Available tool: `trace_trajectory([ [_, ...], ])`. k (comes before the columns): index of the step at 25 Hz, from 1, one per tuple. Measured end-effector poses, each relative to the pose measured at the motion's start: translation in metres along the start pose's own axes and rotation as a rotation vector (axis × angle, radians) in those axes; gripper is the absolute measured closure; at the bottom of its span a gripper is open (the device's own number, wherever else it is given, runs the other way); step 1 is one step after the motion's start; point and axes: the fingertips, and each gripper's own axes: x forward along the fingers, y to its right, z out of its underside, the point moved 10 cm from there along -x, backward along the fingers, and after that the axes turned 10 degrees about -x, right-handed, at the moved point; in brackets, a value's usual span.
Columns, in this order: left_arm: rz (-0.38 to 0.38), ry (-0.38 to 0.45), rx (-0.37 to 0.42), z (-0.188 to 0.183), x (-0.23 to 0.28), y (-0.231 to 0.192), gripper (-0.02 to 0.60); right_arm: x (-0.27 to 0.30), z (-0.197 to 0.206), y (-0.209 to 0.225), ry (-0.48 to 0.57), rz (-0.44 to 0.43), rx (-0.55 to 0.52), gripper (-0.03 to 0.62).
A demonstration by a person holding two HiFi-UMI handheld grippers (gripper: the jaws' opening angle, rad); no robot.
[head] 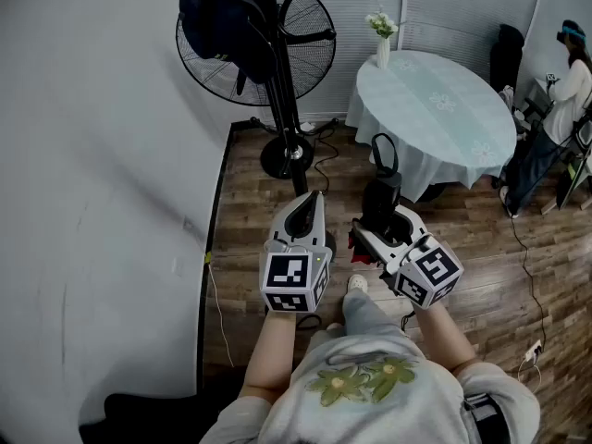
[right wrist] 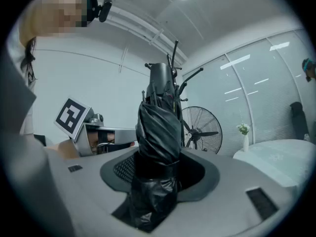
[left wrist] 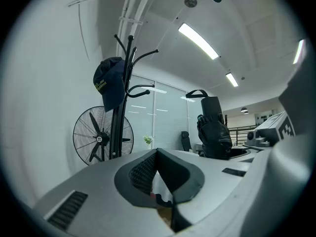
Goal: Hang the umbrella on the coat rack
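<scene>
A folded black umbrella (head: 381, 200) stands upright in my right gripper (head: 381, 222), whose jaws are shut on its lower part; its strap loop (head: 384, 151) sticks up at the top. In the right gripper view the umbrella (right wrist: 159, 132) fills the middle between the pads. The black coat rack (head: 277, 58) rises ahead and to the left, with a dark blue cap (head: 215, 12) on one hook. My left gripper (head: 309, 203) is level beside the right one, shut and holding nothing. The left gripper view shows the rack (left wrist: 121, 117), the cap (left wrist: 109, 85) and the umbrella (left wrist: 215, 130).
A black floor fan (head: 227, 58) stands just behind the rack, its base (head: 285, 155) on the wooden floor. A round table (head: 435, 109) with a pale cloth and a flower vase (head: 382, 40) is to the right. A person (head: 564, 91) sits far right. A white wall (head: 92, 202) runs along the left.
</scene>
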Motion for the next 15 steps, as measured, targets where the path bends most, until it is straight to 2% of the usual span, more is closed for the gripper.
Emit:
trace_trajectory([
  [8,-0.011,0.006,-0.012,-0.002,0.012,-0.014,0.577,0.019,0.000,0.013,0.018,-0.016,0.037,0.382],
  [15,-0.017,-0.016,-0.007,-0.003,0.032,-0.031,0.577,0.045,-0.005,0.027,0.035,-0.034,0.028,0.381],
])
